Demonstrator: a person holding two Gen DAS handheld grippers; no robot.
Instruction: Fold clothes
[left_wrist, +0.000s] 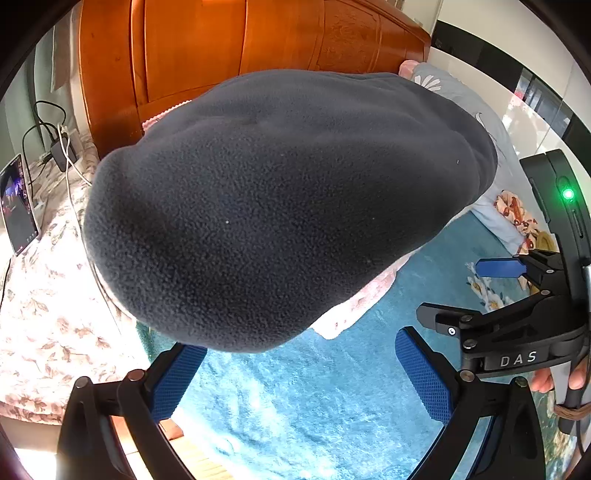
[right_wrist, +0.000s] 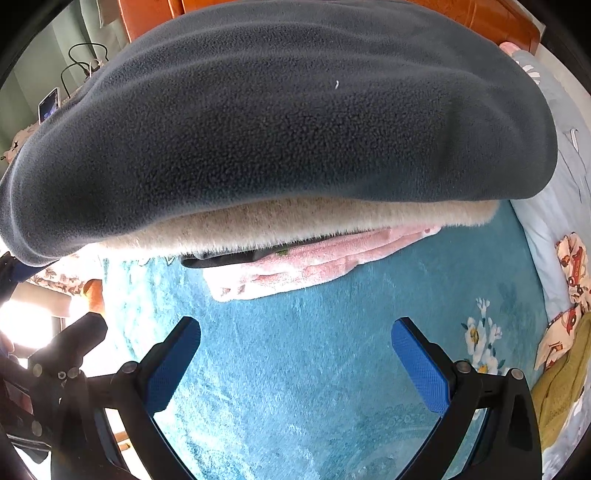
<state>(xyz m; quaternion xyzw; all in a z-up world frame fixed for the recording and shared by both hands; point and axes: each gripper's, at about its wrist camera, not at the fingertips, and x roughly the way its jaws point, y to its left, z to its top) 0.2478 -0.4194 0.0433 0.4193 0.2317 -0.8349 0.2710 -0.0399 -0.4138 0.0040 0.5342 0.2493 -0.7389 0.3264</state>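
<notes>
A folded dark grey fleece garment (left_wrist: 288, 206) lies on top of a stack on the teal bedspread (left_wrist: 295, 398). In the right wrist view the fleece (right_wrist: 280, 122) rests on a beige furry layer (right_wrist: 295, 221) and a folded pink towel-like garment (right_wrist: 314, 262). My left gripper (left_wrist: 299, 373) is open and empty, just in front of the stack's near edge. My right gripper (right_wrist: 295, 358) is open and empty, a little back from the stack. It also shows in the left wrist view (left_wrist: 495, 288) at the right.
A wooden headboard (left_wrist: 229, 40) stands behind the stack. A tablet (left_wrist: 18, 206) and cables lie on the floral sheet (left_wrist: 48, 306) at left. A light blue garment (right_wrist: 554, 236), patterned cloth (right_wrist: 570, 273) and olive cloth (right_wrist: 565, 384) lie at right.
</notes>
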